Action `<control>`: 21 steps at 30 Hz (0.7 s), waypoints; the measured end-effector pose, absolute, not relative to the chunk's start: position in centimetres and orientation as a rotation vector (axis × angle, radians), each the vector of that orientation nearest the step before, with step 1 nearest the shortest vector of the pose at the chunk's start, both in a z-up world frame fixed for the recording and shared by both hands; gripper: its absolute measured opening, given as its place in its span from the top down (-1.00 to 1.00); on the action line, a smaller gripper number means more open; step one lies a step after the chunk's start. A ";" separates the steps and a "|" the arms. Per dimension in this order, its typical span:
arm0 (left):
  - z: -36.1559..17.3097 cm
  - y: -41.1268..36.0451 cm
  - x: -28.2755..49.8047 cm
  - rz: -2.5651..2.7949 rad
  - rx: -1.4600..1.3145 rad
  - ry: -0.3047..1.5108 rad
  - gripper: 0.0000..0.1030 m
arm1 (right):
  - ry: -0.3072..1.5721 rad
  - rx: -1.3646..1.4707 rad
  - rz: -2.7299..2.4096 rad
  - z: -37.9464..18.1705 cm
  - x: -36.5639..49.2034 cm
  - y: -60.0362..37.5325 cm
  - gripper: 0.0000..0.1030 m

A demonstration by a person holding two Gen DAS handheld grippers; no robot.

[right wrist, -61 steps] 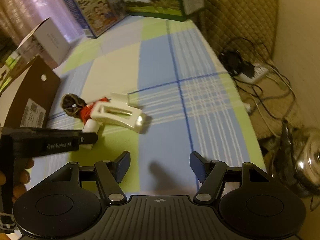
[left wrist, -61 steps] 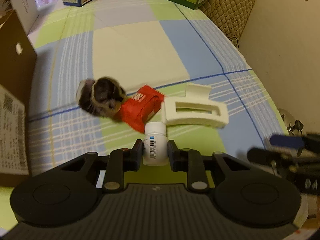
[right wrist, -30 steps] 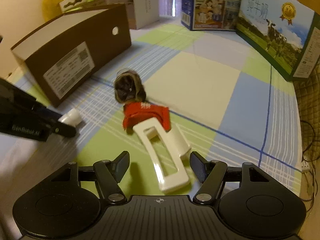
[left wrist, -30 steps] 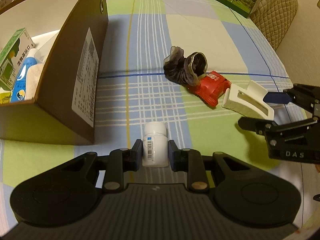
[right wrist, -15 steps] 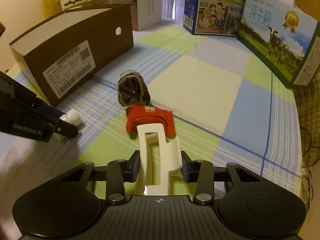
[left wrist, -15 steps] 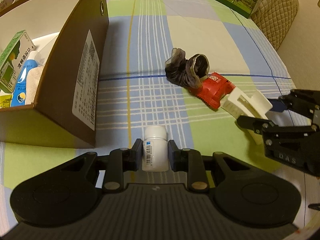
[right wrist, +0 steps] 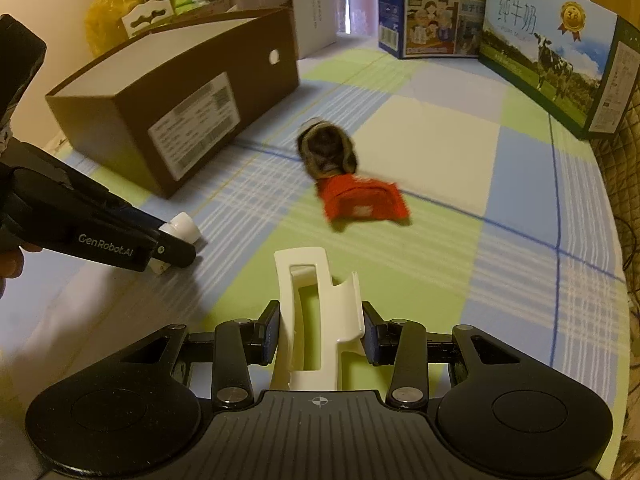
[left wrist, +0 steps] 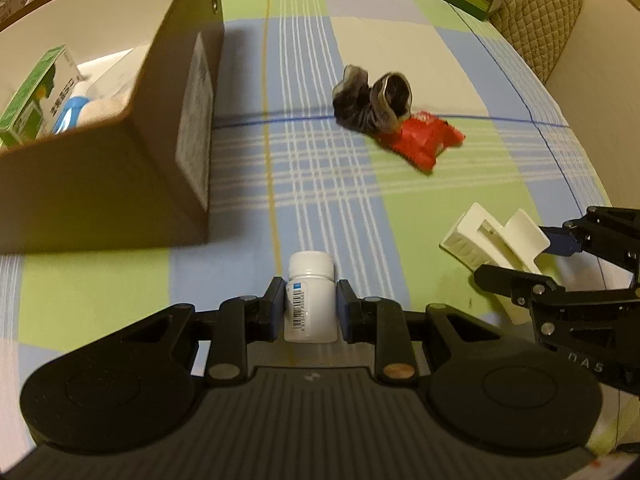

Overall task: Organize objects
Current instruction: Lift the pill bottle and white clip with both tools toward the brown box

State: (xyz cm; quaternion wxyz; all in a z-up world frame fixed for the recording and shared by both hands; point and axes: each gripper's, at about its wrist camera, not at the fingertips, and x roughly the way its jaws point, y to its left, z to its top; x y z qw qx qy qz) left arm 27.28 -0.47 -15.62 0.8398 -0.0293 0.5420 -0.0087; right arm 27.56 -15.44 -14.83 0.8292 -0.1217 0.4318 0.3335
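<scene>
**Both grippers loaded; two items loose on cloth**

Currently the left gripper is clamped on a white pill bottle, one finger on each side of the barcode label, cap pointing forward. In the right wrist view the bottle's cap shows just past the left gripper's fingertips, low over the checked tablecloth.

Right gripper grips a white hair claw clip between its pads, long axis pointing forward. From the left wrist view the clip sits at the right, pinched by the right gripper's fingers.

Brown cardboard box stands open at the left, near the bottle. Inside: a green carton and a blue-and-white item, partly hidden by the wall.

On the cloth, well apart from both grippers: a dark rolled sock touching a red packet. Motion blur on both.

Milk cartons stand along the far edge.
</scene>
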 end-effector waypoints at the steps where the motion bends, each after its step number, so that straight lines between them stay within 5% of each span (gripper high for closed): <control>1: -15.6 -0.3 26.8 -0.020 -0.063 1.149 0.56 | 0.920 -0.259 0.713 -14.8 27.2 -15.3 0.26; 21: -15.0 5.8 20.3 0.032 -0.111 1.169 0.57 | 0.937 -0.243 0.836 -13.9 22.1 -9.7 0.27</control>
